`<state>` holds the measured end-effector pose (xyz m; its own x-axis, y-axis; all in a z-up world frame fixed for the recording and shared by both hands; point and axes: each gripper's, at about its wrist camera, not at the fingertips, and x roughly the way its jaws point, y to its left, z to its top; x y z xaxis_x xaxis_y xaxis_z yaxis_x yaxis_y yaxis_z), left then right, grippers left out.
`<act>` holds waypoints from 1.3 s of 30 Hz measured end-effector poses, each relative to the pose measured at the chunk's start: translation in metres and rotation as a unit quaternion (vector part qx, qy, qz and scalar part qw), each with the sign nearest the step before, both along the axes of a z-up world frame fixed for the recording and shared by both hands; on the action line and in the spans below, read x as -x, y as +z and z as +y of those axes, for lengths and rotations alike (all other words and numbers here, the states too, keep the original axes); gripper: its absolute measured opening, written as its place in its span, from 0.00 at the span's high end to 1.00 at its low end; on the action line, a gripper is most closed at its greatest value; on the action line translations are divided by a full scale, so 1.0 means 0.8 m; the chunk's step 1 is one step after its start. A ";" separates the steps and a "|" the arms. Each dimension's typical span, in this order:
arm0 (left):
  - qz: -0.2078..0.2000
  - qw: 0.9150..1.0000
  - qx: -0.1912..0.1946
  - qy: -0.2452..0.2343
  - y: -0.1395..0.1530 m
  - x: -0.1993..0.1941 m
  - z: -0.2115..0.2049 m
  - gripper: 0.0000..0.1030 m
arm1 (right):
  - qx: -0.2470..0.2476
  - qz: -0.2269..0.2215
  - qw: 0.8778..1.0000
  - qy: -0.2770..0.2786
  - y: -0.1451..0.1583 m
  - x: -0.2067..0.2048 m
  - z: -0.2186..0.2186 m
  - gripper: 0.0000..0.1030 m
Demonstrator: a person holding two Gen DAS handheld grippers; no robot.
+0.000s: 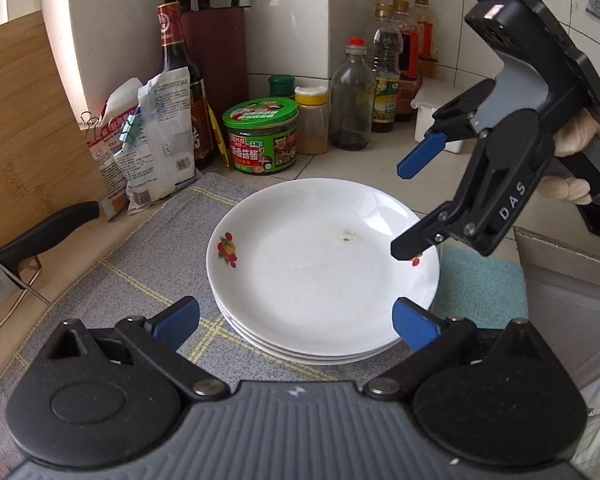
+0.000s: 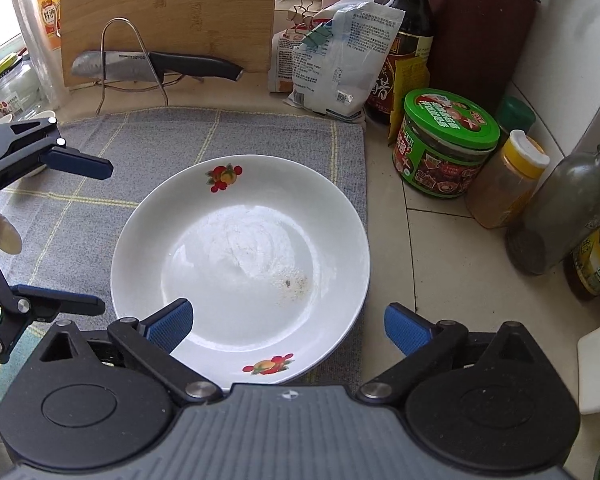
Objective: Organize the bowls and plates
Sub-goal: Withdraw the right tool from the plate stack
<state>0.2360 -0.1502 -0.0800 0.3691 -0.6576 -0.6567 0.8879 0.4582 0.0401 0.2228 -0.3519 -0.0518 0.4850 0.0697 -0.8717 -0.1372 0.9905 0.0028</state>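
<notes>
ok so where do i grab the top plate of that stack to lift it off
Grip the top plate by its raised rim, one finger above and one under the lip. It lies flat, nested on the plates below, so only the flared edge offers a hold. The right gripper, jaws open, hovers over the rim by the fruit print; coming in low from that side looks easiest.
</notes>
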 end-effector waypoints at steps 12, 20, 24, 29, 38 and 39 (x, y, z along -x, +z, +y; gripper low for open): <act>-0.010 0.995 0.027 0.099 0.007 0.011 0.015 0.01 | -0.022 -0.015 0.999 -0.040 -0.007 0.012 0.003 0.00; -0.019 0.978 0.047 0.204 0.015 0.026 0.031 0.01 | -0.014 -0.053 0.997 -0.054 -0.010 0.016 0.014 0.00; -0.020 0.969 0.047 0.241 0.016 0.033 0.039 0.01 | -0.011 -0.074 0.996 -0.056 -0.009 0.017 0.024 0.00; -0.038 0.963 0.046 0.263 0.021 0.049 0.054 0.01 | -0.017 -0.096 0.993 -0.070 -0.001 0.019 0.038 0.00; -0.029 0.963 0.069 0.260 0.018 0.072 0.129 0.01 | 0.049 -0.136 0.987 -0.070 0.009 0.038 0.120 0.00; -0.029 0.964 0.071 0.256 0.019 0.076 0.141 0.01 | 0.056 -0.137 0.986 -0.072 0.010 0.040 0.130 0.00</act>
<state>0.1755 -0.0376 -0.0644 0.7028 -0.4611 -0.5416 0.5416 0.8405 -0.0128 0.1908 -0.2475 -0.0435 0.7020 -0.1063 -0.7042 0.0244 0.9918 -0.1254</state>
